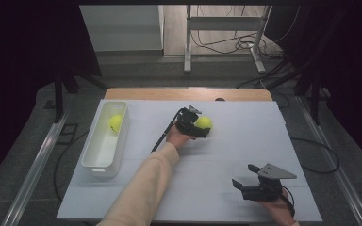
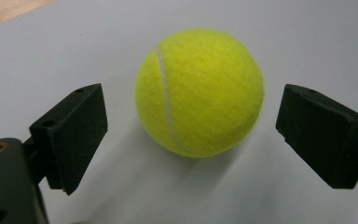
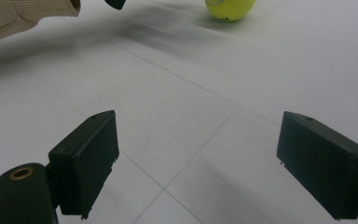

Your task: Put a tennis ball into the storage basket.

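Note:
A yellow tennis ball [image 1: 204, 122] lies on the white table top [image 1: 226, 150], a little past its middle. My left gripper [image 1: 198, 124] reaches it from the left, held by a hand in a beige sleeve [image 1: 143, 188]. In the left gripper view the ball [image 2: 199, 91] sits just ahead of and between the two black pads, with a gap on each side; the left gripper [image 2: 191, 135] is open. A second tennis ball [image 1: 115, 123] rests in the white bin [image 1: 101, 165]. My right gripper [image 1: 243, 174] hovers low at the front right, open [image 3: 205, 163] over bare table.
The long white bin stands along the table's left edge. In the right gripper view the ball [image 3: 230, 8] and the beige sleeve [image 3: 23, 14] appear far off at the top. A wooden strip [image 1: 188, 93] borders the table's far edge, with cables on the floor beyond.

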`<state>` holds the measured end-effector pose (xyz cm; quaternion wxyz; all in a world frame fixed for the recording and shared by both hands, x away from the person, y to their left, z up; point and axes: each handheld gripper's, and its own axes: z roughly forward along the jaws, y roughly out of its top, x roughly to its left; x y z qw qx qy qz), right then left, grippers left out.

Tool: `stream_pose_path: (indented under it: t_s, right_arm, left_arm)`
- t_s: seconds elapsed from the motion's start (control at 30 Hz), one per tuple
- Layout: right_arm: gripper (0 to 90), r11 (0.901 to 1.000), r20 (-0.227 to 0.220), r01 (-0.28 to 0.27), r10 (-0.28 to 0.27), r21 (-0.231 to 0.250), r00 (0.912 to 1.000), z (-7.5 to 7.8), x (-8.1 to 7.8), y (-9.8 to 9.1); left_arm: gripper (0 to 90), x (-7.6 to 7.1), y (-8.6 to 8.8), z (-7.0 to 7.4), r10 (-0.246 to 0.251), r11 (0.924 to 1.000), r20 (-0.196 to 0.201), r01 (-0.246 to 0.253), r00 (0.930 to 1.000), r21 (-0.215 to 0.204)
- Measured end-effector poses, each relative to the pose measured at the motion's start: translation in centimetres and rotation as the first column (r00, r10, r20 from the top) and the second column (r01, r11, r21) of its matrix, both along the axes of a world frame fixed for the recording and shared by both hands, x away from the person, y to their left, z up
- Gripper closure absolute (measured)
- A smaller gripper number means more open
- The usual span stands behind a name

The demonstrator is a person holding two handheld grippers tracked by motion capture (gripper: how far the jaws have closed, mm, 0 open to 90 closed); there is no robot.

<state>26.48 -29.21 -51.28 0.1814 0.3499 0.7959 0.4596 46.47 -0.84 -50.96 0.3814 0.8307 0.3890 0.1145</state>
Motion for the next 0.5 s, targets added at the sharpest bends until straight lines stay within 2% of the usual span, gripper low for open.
stream_pose_path:
  t_s: [0.37, 0.5]
  right_arm:
    - [13.3, 1.0, -0.001, 0.001, -0.001, 0.002, 1.0, 0.0, 0.0, 0.0]
    - [13.3, 1.0, -0.001, 0.002, -0.002, 0.003, 1.0, 0.0, 0.0, -0.1]
  left_arm:
    - [9.9, 0.7, -0.9, -0.1, -0.008, 1.0, -0.009, 0.008, 0.9999, 0.005]
    - [10.0, 1.3, -1.2, -0.6, 0.002, 0.9997, -0.027, -0.002, 0.9996, 0.024]
